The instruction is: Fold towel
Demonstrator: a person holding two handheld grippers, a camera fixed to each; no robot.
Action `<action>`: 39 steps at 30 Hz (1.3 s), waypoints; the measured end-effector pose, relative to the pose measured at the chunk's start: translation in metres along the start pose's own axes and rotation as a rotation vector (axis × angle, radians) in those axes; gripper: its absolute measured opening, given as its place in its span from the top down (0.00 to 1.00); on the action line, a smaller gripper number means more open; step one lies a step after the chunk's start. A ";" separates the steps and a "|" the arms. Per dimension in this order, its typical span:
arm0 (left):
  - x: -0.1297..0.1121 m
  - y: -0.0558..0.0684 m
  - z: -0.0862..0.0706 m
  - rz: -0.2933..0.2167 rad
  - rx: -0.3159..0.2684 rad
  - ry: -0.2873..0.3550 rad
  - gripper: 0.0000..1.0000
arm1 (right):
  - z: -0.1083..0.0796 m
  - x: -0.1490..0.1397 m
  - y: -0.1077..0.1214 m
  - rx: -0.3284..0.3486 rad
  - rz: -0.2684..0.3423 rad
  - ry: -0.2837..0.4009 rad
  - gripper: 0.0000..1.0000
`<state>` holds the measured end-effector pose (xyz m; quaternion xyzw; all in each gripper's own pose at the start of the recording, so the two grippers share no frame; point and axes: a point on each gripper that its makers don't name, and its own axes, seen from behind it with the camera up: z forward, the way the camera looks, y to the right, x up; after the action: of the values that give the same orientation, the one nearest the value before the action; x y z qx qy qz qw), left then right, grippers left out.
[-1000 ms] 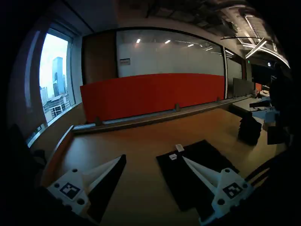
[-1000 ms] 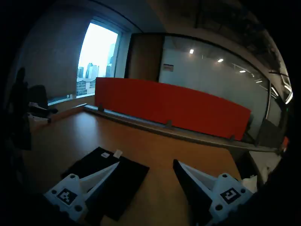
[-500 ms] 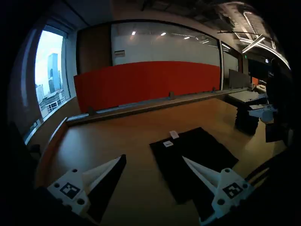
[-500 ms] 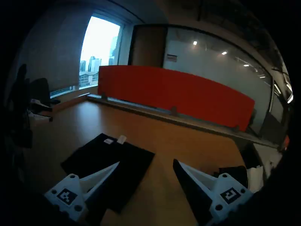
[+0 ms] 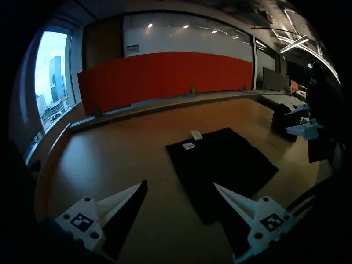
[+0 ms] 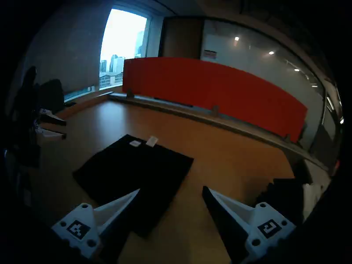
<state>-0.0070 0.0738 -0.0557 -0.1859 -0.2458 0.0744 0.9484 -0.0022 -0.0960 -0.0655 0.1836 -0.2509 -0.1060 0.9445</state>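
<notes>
A black towel (image 5: pixel 222 160) lies flat on the wooden table (image 5: pixel 119 154), with two small white tags (image 5: pixel 192 140) at its far edge. My left gripper (image 5: pixel 179 185) hovers open above the towel's near left corner, nothing between its fingers. In the right gripper view the same towel (image 6: pixel 136 169) lies ahead and to the left, tags (image 6: pixel 147 141) on its far side. My right gripper (image 6: pixel 171 190) is open and empty above the towel's near right edge. Each gripper shows in the other's view: the right gripper (image 5: pixel 303 129) at the far right, the left gripper (image 6: pixel 47 124) at the far left.
A stack of dark folded cloth (image 5: pixel 284 119) sits on the table to the right of the towel, also seen as a dark heap (image 6: pixel 286 193). A red partition (image 5: pixel 167 75) runs along the table's far edge. A window (image 6: pixel 121 48) stands at the left.
Both views have tipped downward and pulled in over the table, so the towel sits higher in each view and more of it shows. Both grippers stay open.
</notes>
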 end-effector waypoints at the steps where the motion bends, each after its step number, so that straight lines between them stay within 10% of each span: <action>1: -0.004 0.002 0.001 0.002 -0.004 -0.008 0.01 | 0.001 -0.004 -0.001 0.004 -0.001 -0.007 0.01; 39: -0.095 0.057 0.038 0.057 -0.135 -0.271 0.01 | 0.028 -0.112 -0.048 0.145 -0.073 -0.231 0.04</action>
<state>-0.1111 0.1165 -0.0885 -0.2444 -0.3705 0.1089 0.8895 -0.1172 -0.1146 -0.1109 0.2469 -0.3580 -0.1424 0.8892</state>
